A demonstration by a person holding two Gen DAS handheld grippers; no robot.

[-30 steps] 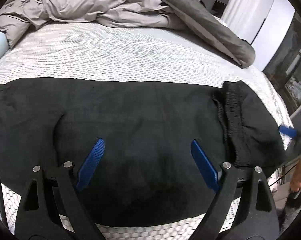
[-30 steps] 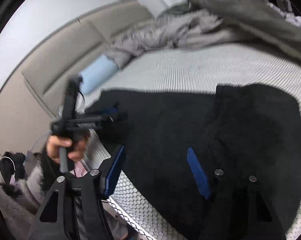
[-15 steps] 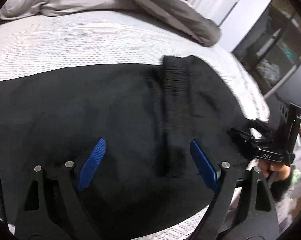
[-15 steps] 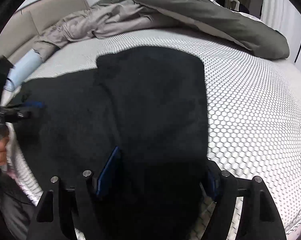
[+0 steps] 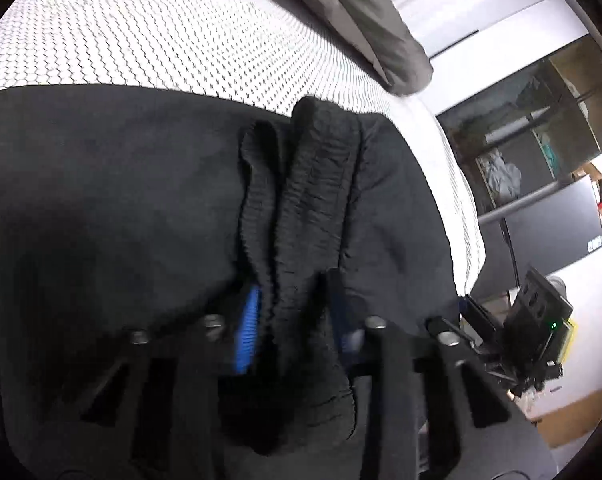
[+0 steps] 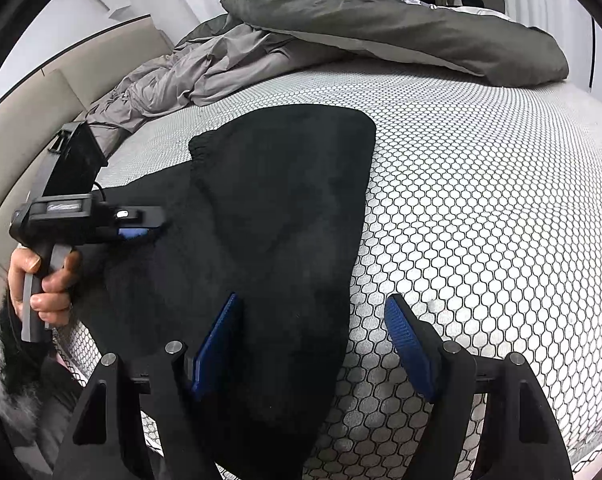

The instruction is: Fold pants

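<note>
Pants (image 6: 261, 216), black and soft, are spread flat on the honeycomb-patterned mattress (image 6: 481, 200). Floppy fabric, so hems and waistband (image 5: 313, 200) look best grabbed. That bunched waistband has just been clamped by the left gripper (image 5: 297, 320). The right gripper (image 6: 313, 344) is held open over the pants' near edge, nothing pinched. A grey duvet (image 6: 381, 28) is piled beyond the pants.

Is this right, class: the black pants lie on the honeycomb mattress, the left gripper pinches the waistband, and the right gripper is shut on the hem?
No. The right gripper is open, as the right wrist view shows: its jaws straddle the pants' edge without pressing. The rest stands.
</note>
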